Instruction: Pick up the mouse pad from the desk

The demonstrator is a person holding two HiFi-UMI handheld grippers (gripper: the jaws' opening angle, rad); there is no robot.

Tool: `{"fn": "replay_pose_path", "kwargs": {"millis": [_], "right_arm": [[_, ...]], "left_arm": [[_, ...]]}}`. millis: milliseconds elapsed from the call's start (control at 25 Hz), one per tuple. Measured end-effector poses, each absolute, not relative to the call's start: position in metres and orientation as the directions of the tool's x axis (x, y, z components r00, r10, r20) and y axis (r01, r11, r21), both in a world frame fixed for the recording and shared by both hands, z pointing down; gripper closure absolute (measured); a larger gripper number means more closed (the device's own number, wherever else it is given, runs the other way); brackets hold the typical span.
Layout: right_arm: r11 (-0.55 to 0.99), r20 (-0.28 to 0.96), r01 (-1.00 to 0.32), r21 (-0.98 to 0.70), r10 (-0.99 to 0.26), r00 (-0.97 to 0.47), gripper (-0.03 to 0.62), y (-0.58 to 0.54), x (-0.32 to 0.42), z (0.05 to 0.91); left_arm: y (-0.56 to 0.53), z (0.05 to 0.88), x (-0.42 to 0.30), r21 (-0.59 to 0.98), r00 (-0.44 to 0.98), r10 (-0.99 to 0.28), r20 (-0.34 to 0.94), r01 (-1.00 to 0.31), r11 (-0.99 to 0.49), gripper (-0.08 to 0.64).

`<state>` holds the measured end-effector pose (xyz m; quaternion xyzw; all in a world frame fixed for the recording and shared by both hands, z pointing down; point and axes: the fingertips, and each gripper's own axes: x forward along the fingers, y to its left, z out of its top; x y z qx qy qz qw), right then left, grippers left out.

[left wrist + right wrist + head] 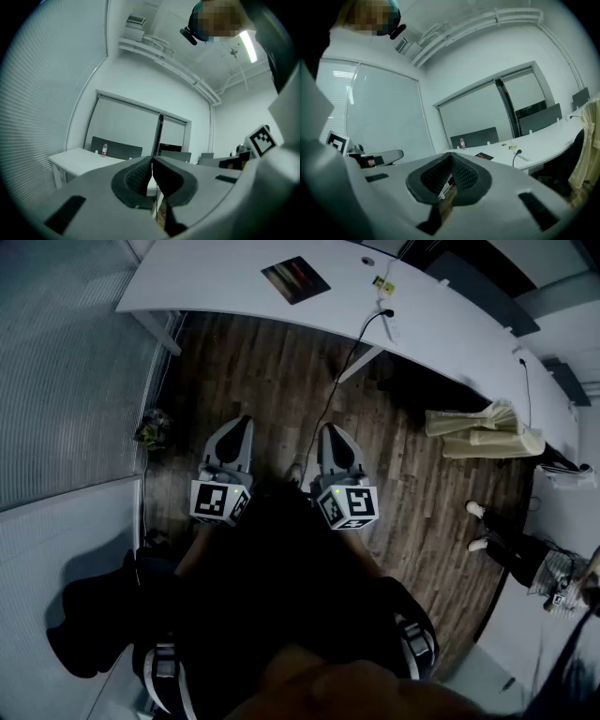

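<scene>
The left gripper (242,424) and right gripper (331,432) are held side by side close to the person's body, above the wooden floor (272,381). Both have their jaws pressed together on nothing. The dark mouse pad (295,279), its print apparently striped, lies flat on the white desk (206,277), well apart from both, near a black cable (352,352).

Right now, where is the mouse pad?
In the head view the mouse pad lies on the white desk, top centre, left of the black cable.
</scene>
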<state>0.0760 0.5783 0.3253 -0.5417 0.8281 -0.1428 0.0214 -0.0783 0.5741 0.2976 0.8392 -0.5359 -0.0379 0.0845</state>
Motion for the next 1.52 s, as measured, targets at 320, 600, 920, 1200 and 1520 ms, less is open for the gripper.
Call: {"fn": "replay_pose_path", "kwargs": {"millis": [320, 600, 920, 1200, 1520], "right_arm": [[0.378, 0.112, -0.889, -0.257, -0.902, -0.416, 0.592, 0.576, 0.074, 0.322], [0.384, 0.074, -0.881, -0.277, -0.905, -0.418, 0.592, 0.572, 0.085, 0.317], [0.412, 0.073, -0.869, -0.275, -0.892, -0.447, 0.592, 0.561, 0.11, 0.316], [0.457, 0.079, -0.849, -0.267, -0.867, -0.491, 0.592, 0.541, 0.137, 0.322], [0.483, 0.083, -0.834, -0.266, -0.851, -0.519, 0.592, 0.516, 0.154, 0.325]], "left_arm": [[0.573, 0.305, -0.079, 0.182, 0.428, -0.904, 0.0, -0.889, -0.421, 0.554], [0.569, 0.307, -0.068, 0.178, 0.43, -0.903, 0.011, -0.889, -0.422, 0.554], [0.56, 0.307, -0.044, 0.153, 0.399, -0.917, 0.016, -0.907, -0.392, 0.554], [0.544, 0.296, -0.016, 0.162, 0.338, -0.941, 0.02, -0.93, -0.33, 0.554], [0.523, 0.292, 0.004, 0.151, 0.297, -0.954, 0.023, -0.945, -0.291, 0.554]]}}
